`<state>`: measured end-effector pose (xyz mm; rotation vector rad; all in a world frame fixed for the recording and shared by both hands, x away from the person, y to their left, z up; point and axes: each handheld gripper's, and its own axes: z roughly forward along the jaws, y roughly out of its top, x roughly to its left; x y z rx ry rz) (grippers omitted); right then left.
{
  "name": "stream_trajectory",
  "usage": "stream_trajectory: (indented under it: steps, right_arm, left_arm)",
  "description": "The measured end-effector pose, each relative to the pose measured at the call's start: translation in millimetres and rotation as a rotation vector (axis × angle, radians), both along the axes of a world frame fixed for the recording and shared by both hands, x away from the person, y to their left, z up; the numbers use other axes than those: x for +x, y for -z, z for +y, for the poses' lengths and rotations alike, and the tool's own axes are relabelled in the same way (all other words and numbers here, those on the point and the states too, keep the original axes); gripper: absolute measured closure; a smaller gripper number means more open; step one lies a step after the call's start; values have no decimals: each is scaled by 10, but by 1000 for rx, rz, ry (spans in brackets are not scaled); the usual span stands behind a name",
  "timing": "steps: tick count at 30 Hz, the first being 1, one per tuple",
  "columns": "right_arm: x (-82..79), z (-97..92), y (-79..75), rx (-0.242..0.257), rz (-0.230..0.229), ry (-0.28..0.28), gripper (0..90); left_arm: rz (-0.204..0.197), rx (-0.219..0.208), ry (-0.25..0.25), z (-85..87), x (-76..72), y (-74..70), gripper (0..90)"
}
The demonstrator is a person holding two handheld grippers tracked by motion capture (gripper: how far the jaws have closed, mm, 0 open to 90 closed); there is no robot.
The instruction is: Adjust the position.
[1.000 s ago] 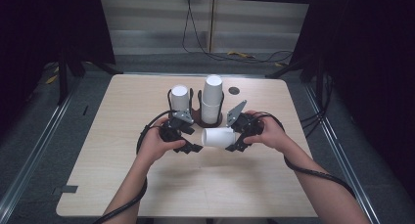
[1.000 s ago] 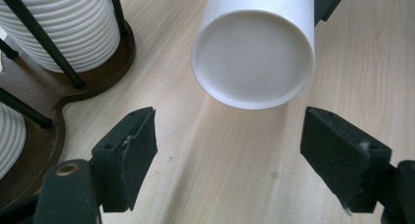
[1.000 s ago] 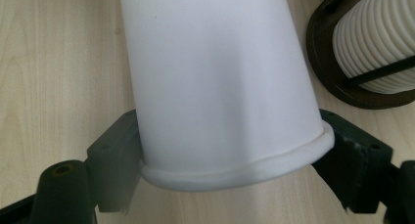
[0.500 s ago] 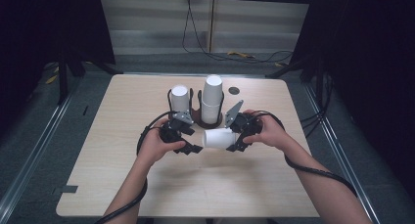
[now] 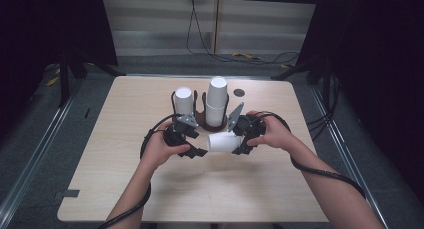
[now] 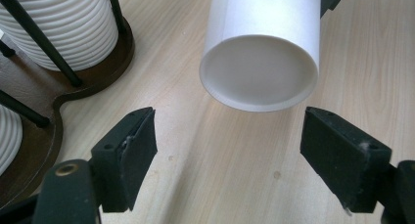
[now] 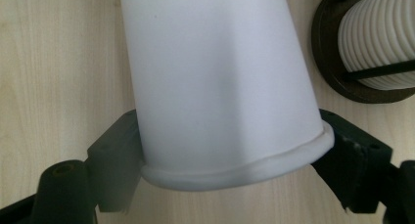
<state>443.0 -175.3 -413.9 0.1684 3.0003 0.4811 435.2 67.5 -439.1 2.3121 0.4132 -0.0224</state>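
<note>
- White paper cup (image 5: 221, 142) lies on its side, held off the light wooden table (image 5: 125, 189) near centre, between the two grippers.
- Right gripper (image 5: 243, 141): jaws clamped on the cup at its rolled rim end; in the right gripper view the rim (image 7: 244, 172) is squeezed out of round between the pads.
- Left gripper (image 5: 199, 151): jaws wide, nothing gripped. In the left gripper view the cup's closed base (image 6: 258, 67) faces the camera at 12 o'clock, just past the jaw tips, with a gap to both pads.
- From the cup in the high view: right gripper at 3 o'clock, left gripper at 9 o'clock, both pointing inward at each other.
- Dark brown wire cup holder (image 5: 199, 120) stands at 12 o'clock from the cup, just behind it, not touching.
- Holder carries two stacks of ribbed white paper cups: short stack (image 5: 183, 99) at about 11 o'clock, tall stack (image 5: 216, 101) at 12 o'clock.
- Small dark round disc (image 5: 239, 93) sits on the table at 1 o'clock from the cup, beyond the tall stack.
- Black cables (image 5: 320, 169) trail from both grippers back along the forearms toward the near table edge.
</note>
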Motion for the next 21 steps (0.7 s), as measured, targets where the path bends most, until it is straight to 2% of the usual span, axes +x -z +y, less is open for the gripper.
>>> stream_trajectory:
  steps: [4, 14, 21]
  right_arm:
    - [3, 22, 2, -27, -7, -21, 193]
    - [4, 47, -19, -60, -6, -17, 193]
    - [7, 88, -41, -100, -10, -40, 193]
  left_arm:
    - [3, 2, -6, 5, -6, 6, 212]
    - [6, 8, 3, -1, -10, 28, 212]
    - [5, 10, 8, -6, -7, 19, 212]
